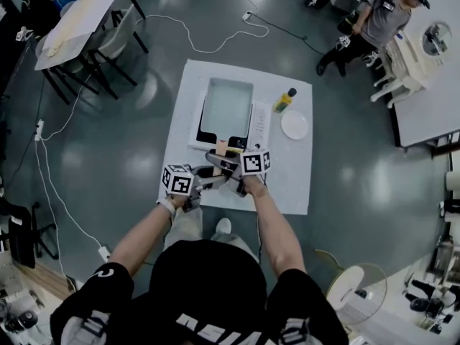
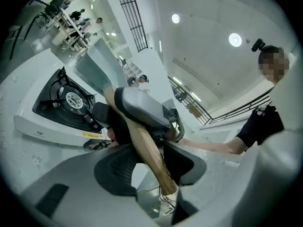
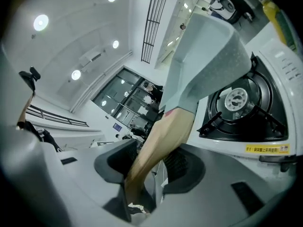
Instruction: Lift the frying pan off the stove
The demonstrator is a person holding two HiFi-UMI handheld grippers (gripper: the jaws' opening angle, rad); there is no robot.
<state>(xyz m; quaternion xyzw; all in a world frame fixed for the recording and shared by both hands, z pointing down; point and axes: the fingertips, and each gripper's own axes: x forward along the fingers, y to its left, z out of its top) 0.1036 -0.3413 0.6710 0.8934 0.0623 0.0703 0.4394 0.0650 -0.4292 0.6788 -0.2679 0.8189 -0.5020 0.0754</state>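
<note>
A pale grey rectangular frying pan [image 1: 228, 105] with a wooden handle [image 1: 221, 149] hangs tilted above the white gas stove [image 1: 259, 124]; the black burner [image 2: 71, 100] lies bare under it. My left gripper [image 2: 149, 167] is shut on the handle [image 2: 147, 150] near its end. My right gripper [image 3: 149, 167] is shut on the same handle [image 3: 161, 141], closer to the pan [image 3: 208, 56]. In the head view the left gripper [image 1: 208, 172] and right gripper [image 1: 228, 165] sit side by side at the stove's near edge.
The stove stands on a white table [image 1: 302, 185], with a yellow bottle [image 1: 284, 100] and a white plate [image 1: 295, 124] to its right. Cables [image 1: 201, 45] trail over the floor. A person [image 1: 374, 24] sits at the far right, and other tables stand at the far left.
</note>
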